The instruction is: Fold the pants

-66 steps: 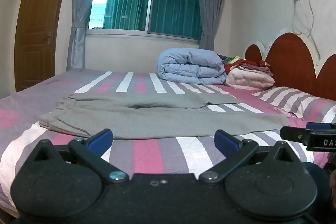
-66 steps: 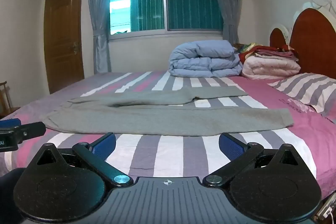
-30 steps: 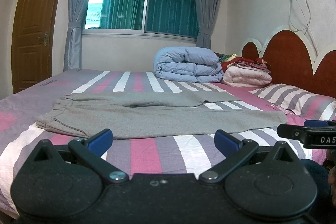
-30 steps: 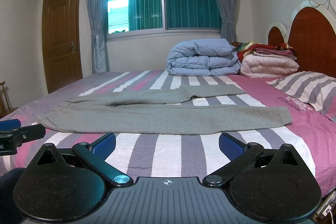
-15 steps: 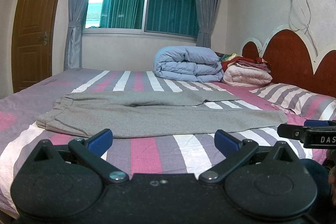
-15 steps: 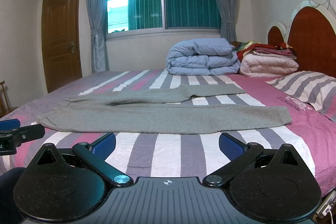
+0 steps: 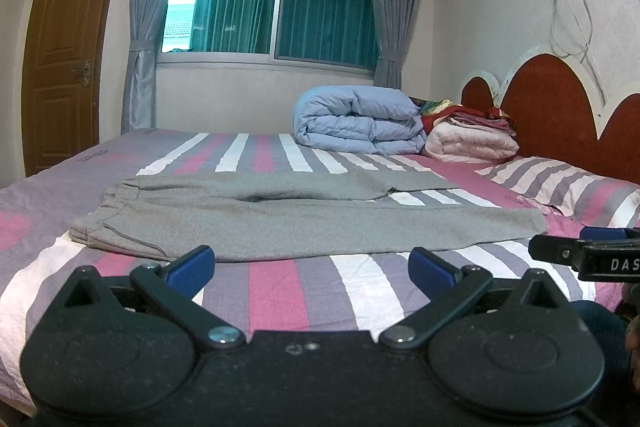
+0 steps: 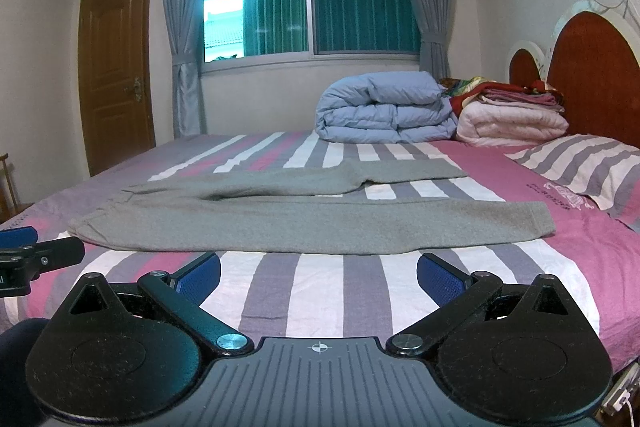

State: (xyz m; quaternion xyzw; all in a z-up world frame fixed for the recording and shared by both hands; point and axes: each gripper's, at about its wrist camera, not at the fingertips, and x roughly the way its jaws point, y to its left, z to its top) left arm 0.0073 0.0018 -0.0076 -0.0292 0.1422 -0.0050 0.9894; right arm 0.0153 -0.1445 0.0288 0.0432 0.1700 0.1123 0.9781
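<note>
Grey pants (image 7: 288, 219) lie spread flat across the striped bed (image 7: 312, 291), waistband at the left and both legs running right; they also show in the right wrist view (image 8: 312, 219). My left gripper (image 7: 312, 269) is open and empty, held low at the bed's near edge, short of the pants. My right gripper (image 8: 319, 277) is open and empty, also in front of the near leg. Each gripper shows at the edge of the other's view: the right gripper in the left wrist view (image 7: 588, 255), the left gripper in the right wrist view (image 8: 36, 259).
A folded blue duvet (image 7: 360, 119) and a stack of pink blankets (image 7: 472, 143) sit at the far side. A striped pillow (image 7: 568, 187) lies by the red headboard (image 7: 560, 107) on the right. A door (image 7: 64, 67) stands at the left.
Both views have settled slightly lower since the oldest frames. The pants and both open grippers are otherwise unchanged.
</note>
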